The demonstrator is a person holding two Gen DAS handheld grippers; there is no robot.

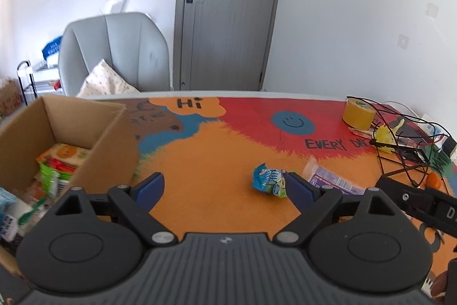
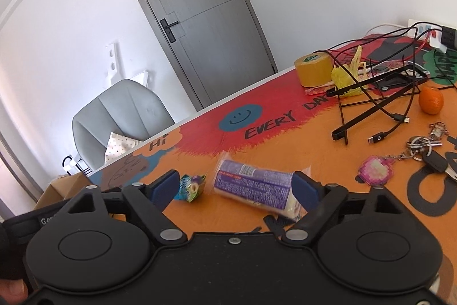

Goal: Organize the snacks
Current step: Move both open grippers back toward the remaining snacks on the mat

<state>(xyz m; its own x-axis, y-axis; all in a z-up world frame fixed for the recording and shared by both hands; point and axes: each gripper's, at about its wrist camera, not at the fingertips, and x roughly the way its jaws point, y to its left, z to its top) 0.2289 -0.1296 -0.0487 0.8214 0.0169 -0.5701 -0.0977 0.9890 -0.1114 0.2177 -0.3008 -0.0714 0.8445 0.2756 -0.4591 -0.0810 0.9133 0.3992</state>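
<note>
A small blue-and-green snack packet (image 1: 270, 180) lies on the orange tablecloth, inside my open left gripper (image 1: 225, 185) and close to its right finger. A longer purple wrapped snack (image 2: 251, 185) lies between the fingers of my right gripper (image 2: 235, 182), which stands open; its right pad is at the packet's end. The blue-green packet (image 2: 191, 187) sits by the right gripper's left finger. The purple snack (image 1: 331, 179) lies right of the left gripper. An open cardboard box (image 1: 85, 139) at the table's left holds several snack packets (image 1: 57, 167).
At the far right stand a yellow tape roll (image 2: 314, 70), a yellow bag (image 2: 342, 76), a black wire stand (image 2: 377, 102) with cables, an orange (image 2: 431, 100) and keys with a pink fob (image 2: 377, 169). A grey chair (image 1: 114, 53) and door (image 1: 228, 10) lie beyond the table.
</note>
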